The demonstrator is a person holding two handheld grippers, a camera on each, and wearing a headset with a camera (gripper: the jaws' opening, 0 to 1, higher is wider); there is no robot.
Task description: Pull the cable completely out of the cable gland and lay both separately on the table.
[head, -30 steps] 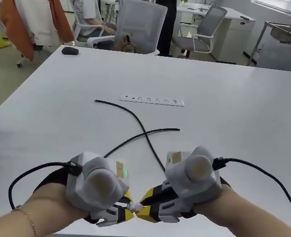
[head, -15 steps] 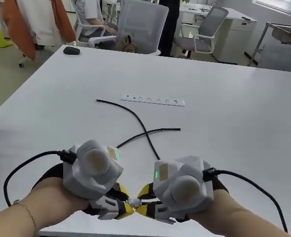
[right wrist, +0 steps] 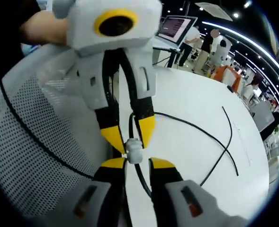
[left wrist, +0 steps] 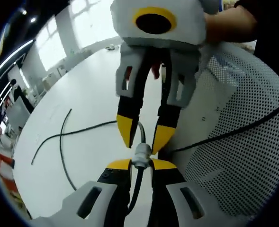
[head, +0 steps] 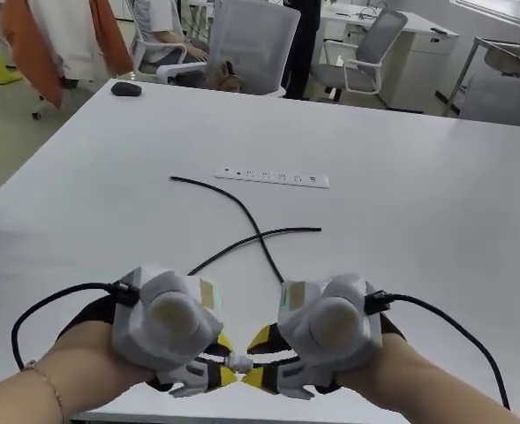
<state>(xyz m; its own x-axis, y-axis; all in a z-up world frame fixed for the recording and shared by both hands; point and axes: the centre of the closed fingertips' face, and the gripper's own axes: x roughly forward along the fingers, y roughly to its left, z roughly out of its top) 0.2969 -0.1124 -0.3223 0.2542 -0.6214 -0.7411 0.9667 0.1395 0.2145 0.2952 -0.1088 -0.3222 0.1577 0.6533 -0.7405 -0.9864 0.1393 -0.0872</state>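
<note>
Cable gland [head: 239, 362] held at 6 o'clock near the worktop [head: 401, 177] edge, pinched in the left gripper's [head: 219, 373] closed jaws, right gripper's [head: 258, 373] jaws clamped on the cable [head: 242, 212] just beside it, grip half hidden in the head view, loose cable crossed toward 12 o'clock.

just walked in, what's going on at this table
A person holds a gripper in each hand at the near edge of a white table. The left gripper and right gripper point at each other, with a small white cable gland between their jaw tips. A black cable runs through the gland and trails across the table, so it is not pulled out yet. Whether either gripper is clamped shut is hard to tell.
</note>
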